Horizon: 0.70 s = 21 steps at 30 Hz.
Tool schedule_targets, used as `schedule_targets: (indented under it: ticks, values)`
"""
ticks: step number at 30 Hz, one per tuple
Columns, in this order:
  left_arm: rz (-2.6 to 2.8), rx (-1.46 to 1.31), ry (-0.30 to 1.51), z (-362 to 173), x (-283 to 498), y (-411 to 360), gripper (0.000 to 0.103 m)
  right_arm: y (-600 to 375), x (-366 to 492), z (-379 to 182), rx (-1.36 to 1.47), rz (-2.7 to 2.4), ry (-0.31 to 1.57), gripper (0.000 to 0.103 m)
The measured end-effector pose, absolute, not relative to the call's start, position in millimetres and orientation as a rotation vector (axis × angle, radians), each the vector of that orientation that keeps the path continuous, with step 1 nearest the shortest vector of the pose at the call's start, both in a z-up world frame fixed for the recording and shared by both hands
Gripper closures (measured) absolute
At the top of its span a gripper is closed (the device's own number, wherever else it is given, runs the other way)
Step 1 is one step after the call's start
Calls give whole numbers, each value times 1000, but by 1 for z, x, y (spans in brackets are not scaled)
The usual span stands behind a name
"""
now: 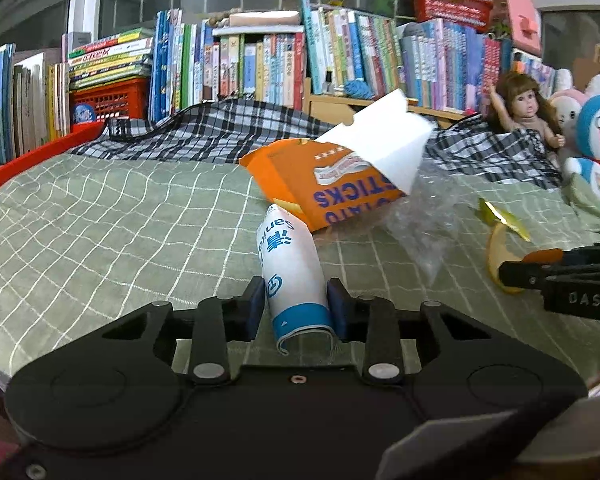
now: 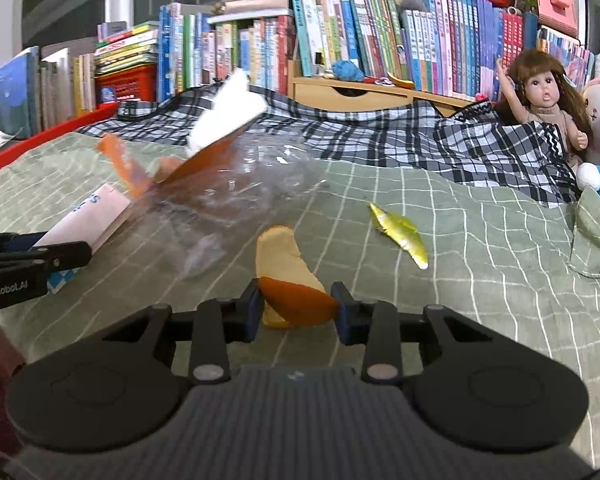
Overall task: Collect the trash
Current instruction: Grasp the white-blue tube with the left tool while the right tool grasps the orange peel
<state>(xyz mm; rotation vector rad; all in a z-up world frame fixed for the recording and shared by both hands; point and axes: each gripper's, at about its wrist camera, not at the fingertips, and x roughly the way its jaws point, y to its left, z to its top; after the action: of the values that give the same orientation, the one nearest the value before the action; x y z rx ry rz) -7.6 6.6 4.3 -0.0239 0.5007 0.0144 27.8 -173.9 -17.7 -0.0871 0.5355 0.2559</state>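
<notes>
My left gripper point(image 1: 296, 308) is clamped on the white-and-blue wrapper point(image 1: 290, 272) — both blue pads press its sides, near end curling up between the fingers. Far end of the wrapper runs up under the orange box point(image 1: 328, 188), which lies tipped on the bed point(image 1: 100, 220) with a white flap sticking up. Crumpled clear plastic point(image 1: 424, 216) sits just right of the box, touching it.

My right gripper point(image 2: 298, 308) is clenched on the peel point(image 2: 290, 280) — orange skin and pale pith squeezed between the pads, the pale end poking forward above the green checked cover. In the left wrist view the same gripper comes in from the right edge with the peel at its tips. In the right wrist view the left gripper shows at the left edge with the wrapper.

Gold foil point(image 2: 400, 232) lies loose on the bed, right of and beyond the peel, apart from it. Clear plastic spreads left of the foil, up against the box.

Behind the trash: a black-and-white plaid blanket point(image 2: 380, 140) bunched across the bed, a doll point(image 2: 544, 96) propped at the right, plush toys point(image 1: 596, 148) beside it. Books point(image 1: 260, 60) line the back, with a red basket point(image 1: 112, 98) among them on the left.
</notes>
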Motion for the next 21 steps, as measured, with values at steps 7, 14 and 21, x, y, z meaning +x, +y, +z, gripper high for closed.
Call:
schedule_targets:
  ticks: [7, 14, 21]
  values:
    - [-59, -15, 490, 13, -46, -2, 72, -171, -3, -18, -60, 294, 532, 62]
    - [-127, -4, 489, 18, -90, -8, 73, -170, -39, -18, -44, 325, 526, 62]
    - [-183, -13, 512, 24, -125, -5, 73, -172, -74, -19, -27, 344, 528, 62]
